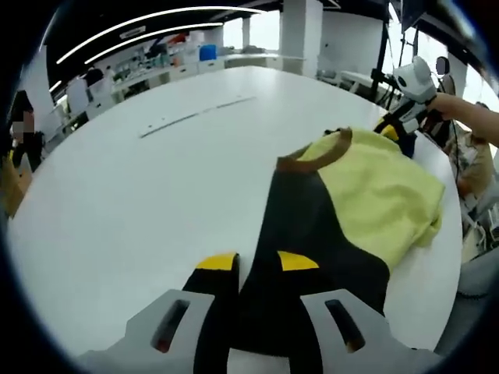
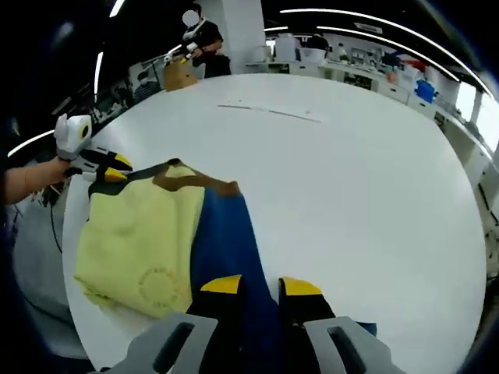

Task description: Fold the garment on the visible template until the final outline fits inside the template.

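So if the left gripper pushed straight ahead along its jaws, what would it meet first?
The left gripper already has the garment's dark panel between its jaws; straight on it would probably run up that panel to the brown collar, though depth is unclear.

Garment: pale yellow body, navy sleeve, brown collar trim, faint circular print on yellow. Bench: plain white. Tongs: yellow tips, grey bodies.
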Demonstrator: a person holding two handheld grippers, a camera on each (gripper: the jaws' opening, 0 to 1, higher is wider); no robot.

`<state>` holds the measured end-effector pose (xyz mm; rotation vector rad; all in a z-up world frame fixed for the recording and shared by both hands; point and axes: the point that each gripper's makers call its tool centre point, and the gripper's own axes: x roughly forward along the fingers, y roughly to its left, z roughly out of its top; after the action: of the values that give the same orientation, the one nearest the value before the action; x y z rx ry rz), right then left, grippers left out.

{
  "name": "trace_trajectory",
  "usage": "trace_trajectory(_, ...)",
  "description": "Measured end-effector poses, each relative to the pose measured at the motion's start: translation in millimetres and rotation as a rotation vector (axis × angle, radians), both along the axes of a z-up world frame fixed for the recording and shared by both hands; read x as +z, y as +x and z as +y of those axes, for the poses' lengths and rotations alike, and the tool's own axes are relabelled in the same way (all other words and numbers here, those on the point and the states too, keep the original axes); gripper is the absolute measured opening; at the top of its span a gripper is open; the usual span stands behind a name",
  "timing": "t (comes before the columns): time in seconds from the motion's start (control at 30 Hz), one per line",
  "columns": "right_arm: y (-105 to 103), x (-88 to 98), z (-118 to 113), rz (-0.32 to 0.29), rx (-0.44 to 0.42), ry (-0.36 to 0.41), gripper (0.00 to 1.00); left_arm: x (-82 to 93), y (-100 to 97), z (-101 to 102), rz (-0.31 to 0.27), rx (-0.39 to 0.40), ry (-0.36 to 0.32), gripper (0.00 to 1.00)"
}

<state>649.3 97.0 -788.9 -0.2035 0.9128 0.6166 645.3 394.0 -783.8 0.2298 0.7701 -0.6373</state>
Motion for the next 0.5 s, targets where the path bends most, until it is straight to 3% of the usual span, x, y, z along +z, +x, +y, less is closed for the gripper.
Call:
trace_trajectory(0.17, -1.3, -3.6, -0.6, 0.014, 0.04, -0.078, 0.03, -0.3, 0.2, -0.7, 0.019, 0.016, 0.008, 0.15)
trace_trajectory(0.37, -1.4, -3.7, -1.1, 0.027, 0.039, -0.107, 0.01, -0.5, -7.1, -3.1, 0.065, 0.039, -0.003, 0.06)
trace_trajectory(0.5, -2.5, -3.9, -1.9, 0.038, 0.045, -0.111, 0.0, -2.1, -6.9, -5.0, 0.075, 0.043, 0.0, 0.06)
